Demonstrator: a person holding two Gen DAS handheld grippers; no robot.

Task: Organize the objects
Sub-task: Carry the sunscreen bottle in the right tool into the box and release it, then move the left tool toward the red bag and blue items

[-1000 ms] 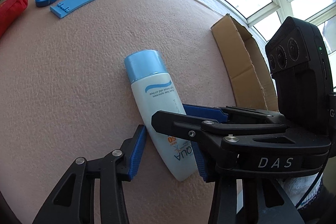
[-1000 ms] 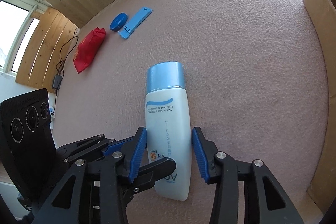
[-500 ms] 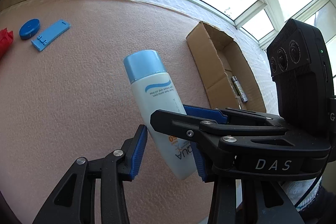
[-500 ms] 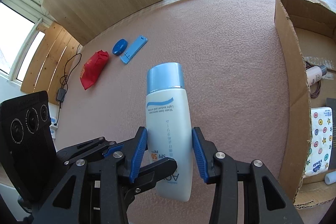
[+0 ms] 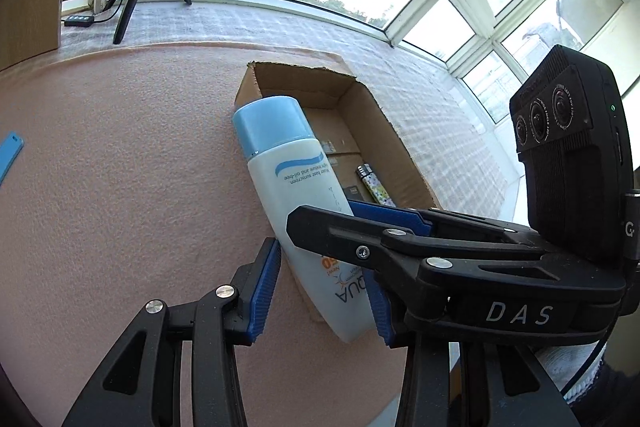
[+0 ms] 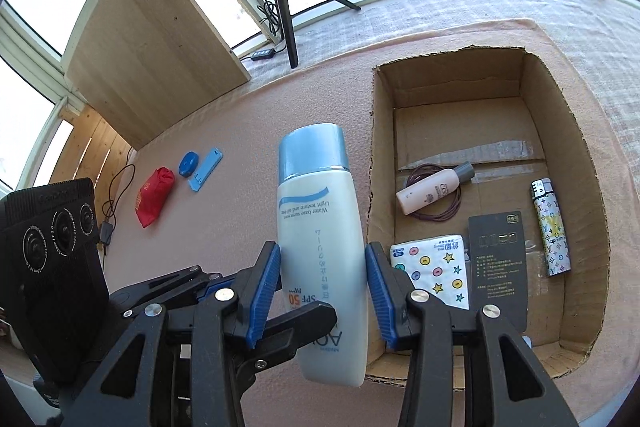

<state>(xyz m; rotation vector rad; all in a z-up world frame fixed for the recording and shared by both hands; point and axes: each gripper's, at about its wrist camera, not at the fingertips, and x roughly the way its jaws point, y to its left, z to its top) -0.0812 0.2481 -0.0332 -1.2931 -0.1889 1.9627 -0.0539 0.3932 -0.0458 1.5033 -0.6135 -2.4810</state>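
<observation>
A white sunscreen bottle (image 6: 320,227) with a light blue cap hangs in the air, cap pointing away from me. My right gripper (image 6: 322,287) is shut on its lower half, blue pads against its two sides. My left gripper (image 5: 324,291) is shut on the same bottle (image 5: 296,195) from the crossing direction, so the two sets of fingers overlap. Just right of the bottle in the right wrist view sits an open cardboard box (image 6: 374,155). The same box (image 5: 400,139) lies behind the bottle in the left wrist view.
The box holds a small pink lotion bottle (image 6: 432,193), a tissue pack (image 6: 432,271), a black card (image 6: 498,267) and a patterned lighter (image 6: 550,231). On the pink mat to the left lie a red pouch (image 6: 154,195), a blue round case (image 6: 188,163) and a blue flat piece (image 6: 206,169). A tripod (image 6: 284,11) stands behind.
The bottle lay flat on the mat a second ago. Both grippers have lifted it and carried it toward the box, whose inside has come into view.
</observation>
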